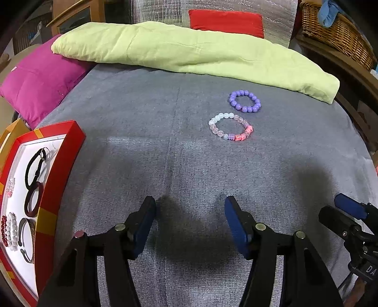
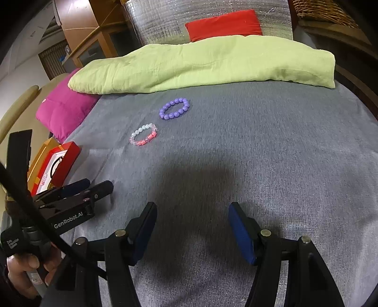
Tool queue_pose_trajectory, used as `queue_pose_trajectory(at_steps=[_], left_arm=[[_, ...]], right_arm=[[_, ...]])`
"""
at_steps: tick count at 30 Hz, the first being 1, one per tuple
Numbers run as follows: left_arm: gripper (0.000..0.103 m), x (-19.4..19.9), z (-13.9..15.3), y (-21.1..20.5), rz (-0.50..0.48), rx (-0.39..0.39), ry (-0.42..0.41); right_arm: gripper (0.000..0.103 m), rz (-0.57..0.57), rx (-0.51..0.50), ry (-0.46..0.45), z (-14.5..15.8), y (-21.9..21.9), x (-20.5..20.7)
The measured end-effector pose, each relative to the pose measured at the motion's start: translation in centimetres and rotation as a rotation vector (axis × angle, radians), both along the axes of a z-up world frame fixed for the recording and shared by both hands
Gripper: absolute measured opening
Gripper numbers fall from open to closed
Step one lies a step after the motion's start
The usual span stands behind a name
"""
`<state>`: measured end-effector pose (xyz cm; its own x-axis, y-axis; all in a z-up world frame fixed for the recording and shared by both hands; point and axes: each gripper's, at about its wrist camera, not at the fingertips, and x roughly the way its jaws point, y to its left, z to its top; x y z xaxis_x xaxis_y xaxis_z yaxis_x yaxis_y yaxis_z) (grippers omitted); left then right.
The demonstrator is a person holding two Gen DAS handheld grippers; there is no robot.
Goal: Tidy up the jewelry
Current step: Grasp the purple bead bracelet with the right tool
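Two bead bracelets lie on the grey cloth: a purple one (image 1: 245,101) (image 2: 174,109) farther back and a pink, white and clear one (image 1: 230,130) (image 2: 144,134) nearer. A red box with a white lining (image 1: 59,151) (image 2: 68,153) at the left edge holds several bracelets and black bands. My left gripper (image 1: 190,212) is open and empty, short of the pink bracelet; it also shows in the right wrist view (image 2: 96,184). My right gripper (image 2: 192,217) is open and empty above bare cloth; its tip shows in the left wrist view (image 1: 340,207).
A folded light-green blanket (image 1: 189,52) (image 2: 200,63) lies across the back of the cloth. A magenta cushion (image 1: 40,82) (image 2: 66,106) sits at the back left, a red cushion (image 1: 226,22) (image 2: 224,23) behind. A wicker basket (image 1: 337,30) stands at the right.
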<state>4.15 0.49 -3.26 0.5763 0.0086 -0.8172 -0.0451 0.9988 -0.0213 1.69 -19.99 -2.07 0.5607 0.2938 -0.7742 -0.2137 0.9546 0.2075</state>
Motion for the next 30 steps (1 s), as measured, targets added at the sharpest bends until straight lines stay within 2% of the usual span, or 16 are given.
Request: queue_pose_trajectory(at_steps=[8,14,17,18,20,22,27,30], left_arm=[[0.063,-0.1,0.2,0.4,0.019,-0.005,-0.003],[0.063,0.0,0.9,1.1,0.055,-0.017,-0.025],[0.063,0.1,1.3,1.4,0.066,-0.032,-0.036],[0.063,0.1,1.5,1.5,0.07,-0.042,-0.04],[0.063,0.1,1.7,1.8,0.076,-0.06,-0.042],[0.063,0.2,1.9,2.2,0.084,-0.074,-0.044],[0.063,0.4,1.8,3.5,0.109,-0.122,-0.03],[0.063,0.6,1.7,4.1,0.116,-0.145,-0.02]], right_arm=[[0.066,0.004,-0.022,-0.011,-0.2,0.3,-0.2],[0.067,-0.019,0.032,-0.002,0.4,-0.4,0.2],[0.066,-0.037,0.023,0.001,1.0,-0.4,1.1],[0.066,-0.042,0.018,0.012,1.1,-0.1,2.0],[0.056,-0.046,0.032,0.04,1.3,0.5,4.1],[0.052,-0.051,0.032,0.061,1.6,1.4,6.4],[0.051,-0.079,-0.051,0.062,2.7,4.2,12.8],[0.048,-0.103,-0.104,0.096,2.1,5.4,16.0]])
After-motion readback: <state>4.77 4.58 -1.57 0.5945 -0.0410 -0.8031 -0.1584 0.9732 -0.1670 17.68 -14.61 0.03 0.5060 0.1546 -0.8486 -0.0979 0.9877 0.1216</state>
